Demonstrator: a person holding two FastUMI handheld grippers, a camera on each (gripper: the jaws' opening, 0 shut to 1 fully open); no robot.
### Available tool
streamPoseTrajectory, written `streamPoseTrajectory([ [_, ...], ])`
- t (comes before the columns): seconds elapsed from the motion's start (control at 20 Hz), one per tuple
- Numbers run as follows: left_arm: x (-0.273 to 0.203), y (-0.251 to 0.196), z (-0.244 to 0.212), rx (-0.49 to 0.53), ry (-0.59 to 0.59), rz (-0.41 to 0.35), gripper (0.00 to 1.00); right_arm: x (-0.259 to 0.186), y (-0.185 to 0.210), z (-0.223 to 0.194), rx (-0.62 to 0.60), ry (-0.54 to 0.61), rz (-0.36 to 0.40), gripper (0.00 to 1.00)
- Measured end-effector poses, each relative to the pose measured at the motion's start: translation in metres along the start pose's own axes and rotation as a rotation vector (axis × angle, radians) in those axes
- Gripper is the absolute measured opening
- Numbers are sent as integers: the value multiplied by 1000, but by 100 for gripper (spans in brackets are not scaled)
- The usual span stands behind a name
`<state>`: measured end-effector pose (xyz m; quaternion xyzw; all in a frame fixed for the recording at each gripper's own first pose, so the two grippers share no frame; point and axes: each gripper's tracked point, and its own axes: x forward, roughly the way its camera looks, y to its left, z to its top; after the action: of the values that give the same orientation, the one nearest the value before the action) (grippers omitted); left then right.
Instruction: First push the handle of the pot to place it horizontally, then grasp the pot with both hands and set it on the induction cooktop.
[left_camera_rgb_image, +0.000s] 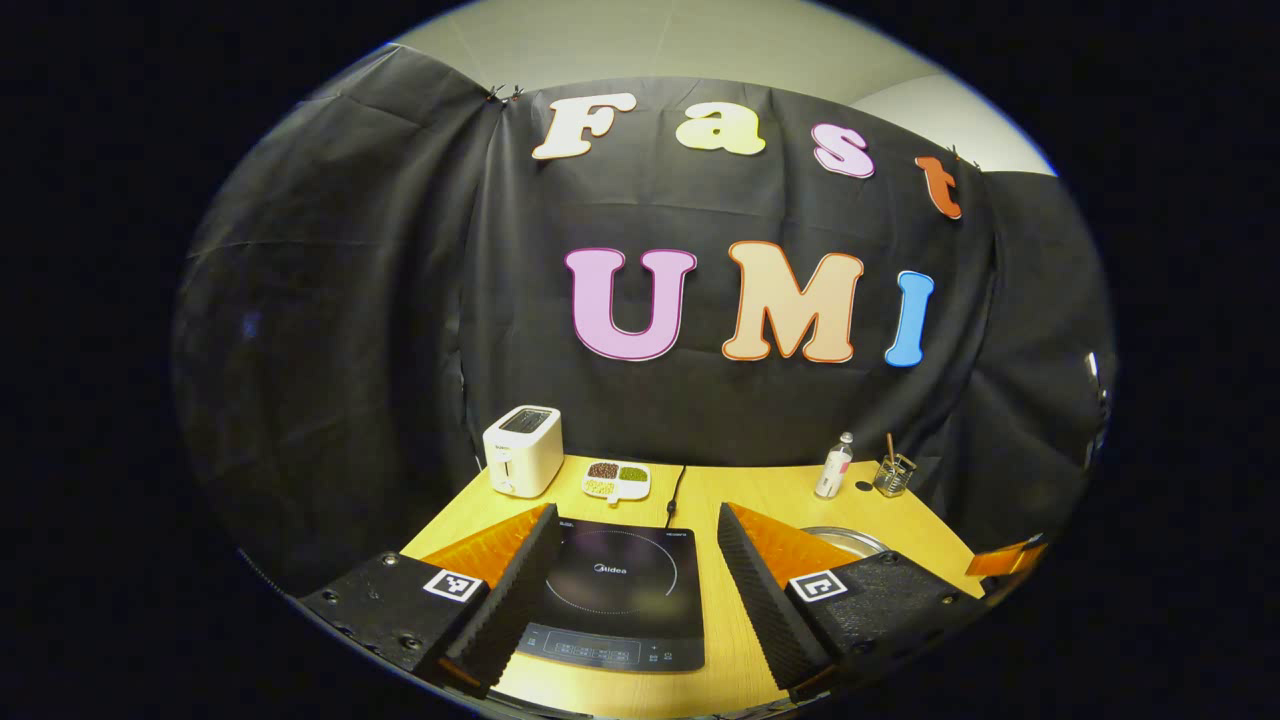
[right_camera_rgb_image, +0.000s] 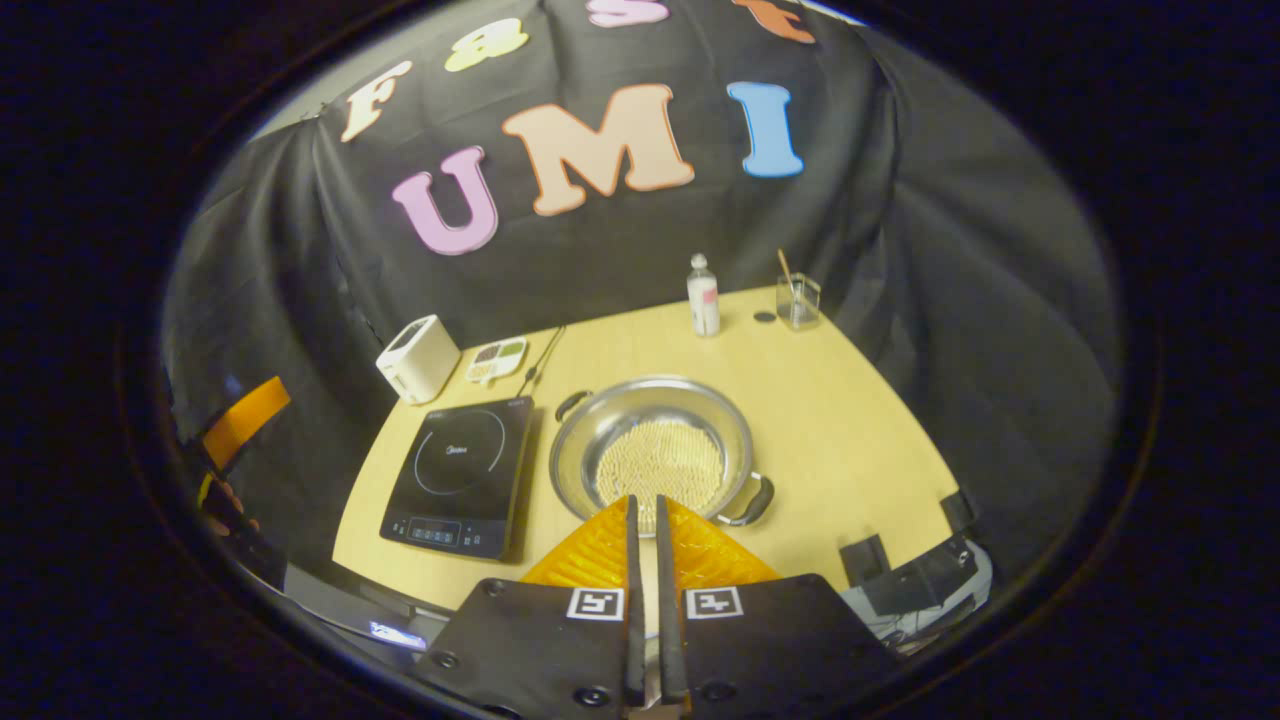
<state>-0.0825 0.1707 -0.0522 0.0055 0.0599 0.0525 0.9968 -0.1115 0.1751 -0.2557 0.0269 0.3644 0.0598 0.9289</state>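
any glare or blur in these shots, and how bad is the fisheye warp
Left gripper view: sharp, the table edge bows strongly, faint sheen on the induction cooktop. Right gripper view: softer focus, the pot gleams along its rim, the table curves.

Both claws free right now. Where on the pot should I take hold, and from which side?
Take the pot by its two loop handles: the near-right one and the far-left one. They sit diagonally, so come in from opposite ends, outside the rim, closing across each loop.
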Motion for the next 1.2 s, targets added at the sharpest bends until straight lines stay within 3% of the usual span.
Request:
streamPoseTrajectory([
  [0.05,2,0,0,5,7,8,92,8,-6,-10,28,43,-4,8],
  [0.1,5,-1,-2,11,12,14,96,16,-12,-22,54,82,-7,8],
  [0.4,22,-16,-9,16,51,20,96,55,-30,-80,176,322,28,8],
  [0.6,35,-24,-15,21,78,40,96,79,-44,-98,215,432,29,8],
  [0.95,48,-30,-23,15,117,144,93,124,-68,-111,275,605,23,9],
  [1.0,49,-33,-26,6,123,154,96,132,-68,-111,289,624,29,8],
  [1.2,58,-42,-34,2,154,196,93,151,-74,-110,330,674,41,8],
])
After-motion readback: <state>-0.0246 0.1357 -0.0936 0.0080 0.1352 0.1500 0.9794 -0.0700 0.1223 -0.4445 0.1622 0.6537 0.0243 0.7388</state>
